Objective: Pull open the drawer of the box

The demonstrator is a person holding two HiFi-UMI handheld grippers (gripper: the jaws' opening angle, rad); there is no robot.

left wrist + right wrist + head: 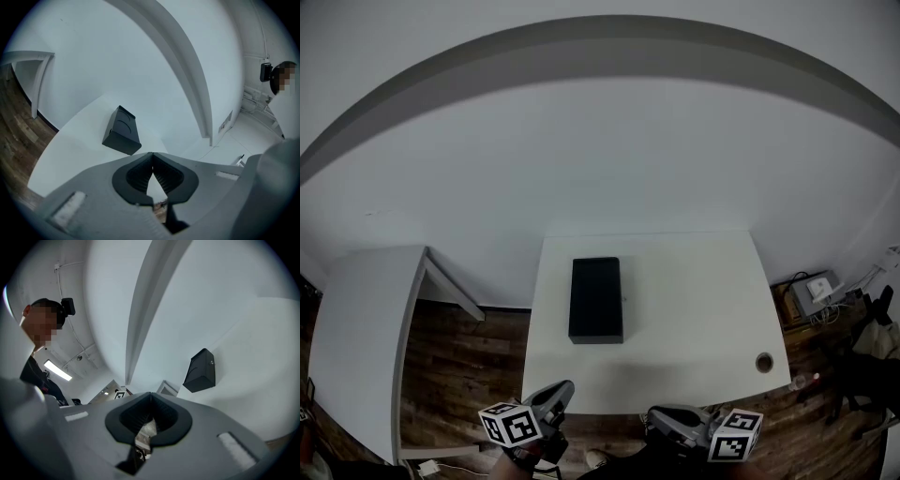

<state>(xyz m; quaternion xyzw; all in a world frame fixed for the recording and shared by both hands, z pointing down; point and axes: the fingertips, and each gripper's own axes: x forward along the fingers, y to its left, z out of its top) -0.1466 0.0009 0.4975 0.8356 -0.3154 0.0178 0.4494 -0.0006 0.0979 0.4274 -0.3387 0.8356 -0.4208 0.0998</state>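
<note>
A black rectangular box (595,300) lies on the white table (694,309), left of its middle, with the drawer closed. A small knob (212,362) shows on one of its faces. Both grippers hang below the table's near edge, well short of the box. My left gripper (562,386) is shut with nothing between its jaws, and the box (122,131) lies ahead and left of its tips (152,153). My right gripper (654,417) is also shut and empty, with the box (200,371) ahead to the right of its tips (150,393).
A second white table (366,328) stands at the left over the wooden floor (478,356). The main table has a round cable hole (763,362) near its front right corner. A grey device with cables (814,292) sits on the floor at the right.
</note>
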